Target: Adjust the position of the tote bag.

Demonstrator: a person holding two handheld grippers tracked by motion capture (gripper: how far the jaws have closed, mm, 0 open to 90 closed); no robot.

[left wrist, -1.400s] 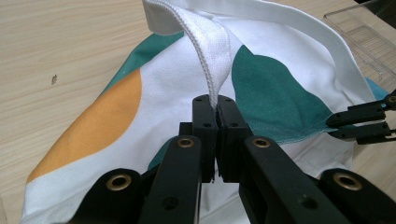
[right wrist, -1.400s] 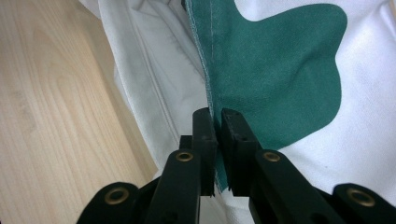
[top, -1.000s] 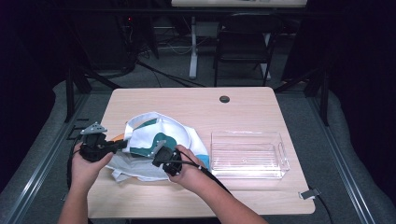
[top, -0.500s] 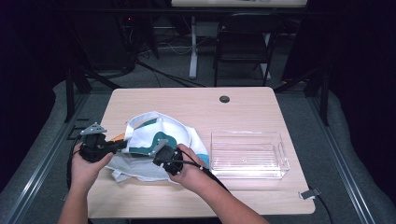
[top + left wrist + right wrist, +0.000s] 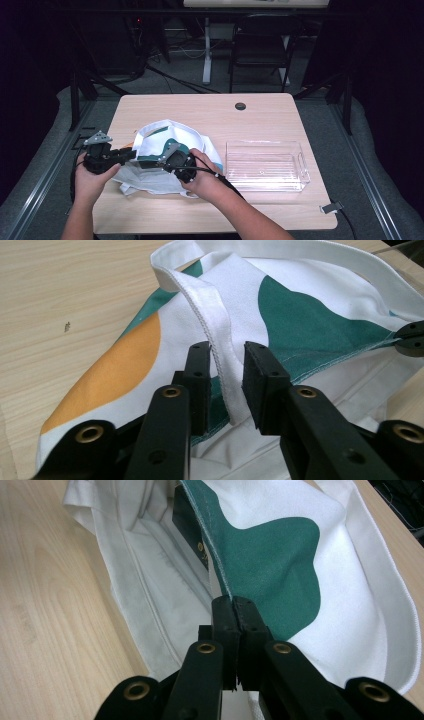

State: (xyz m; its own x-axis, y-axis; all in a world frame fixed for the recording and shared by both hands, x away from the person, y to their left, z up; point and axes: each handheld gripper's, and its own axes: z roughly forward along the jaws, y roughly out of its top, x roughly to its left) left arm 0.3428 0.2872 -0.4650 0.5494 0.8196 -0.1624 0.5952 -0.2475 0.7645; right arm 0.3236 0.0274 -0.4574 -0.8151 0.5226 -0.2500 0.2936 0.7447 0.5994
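Broadly, wooden table (image 5: 280,117) carries a clear plastic bin (image 5: 265,165) on its right part and a crumpled white cloth bag (image 5: 172,137) with green and orange patches left of centre, bag and bin just beside each other. Right gripper (image 5: 235,602) is clenched on the bag's green-patched edge, pads pressed tight on the fabric, on the bag's near side beside the bin. Left gripper (image 5: 227,380) at the bag's left end has just been opening; a white hemmed strip stands between its parted jaws, pads not pressing it.
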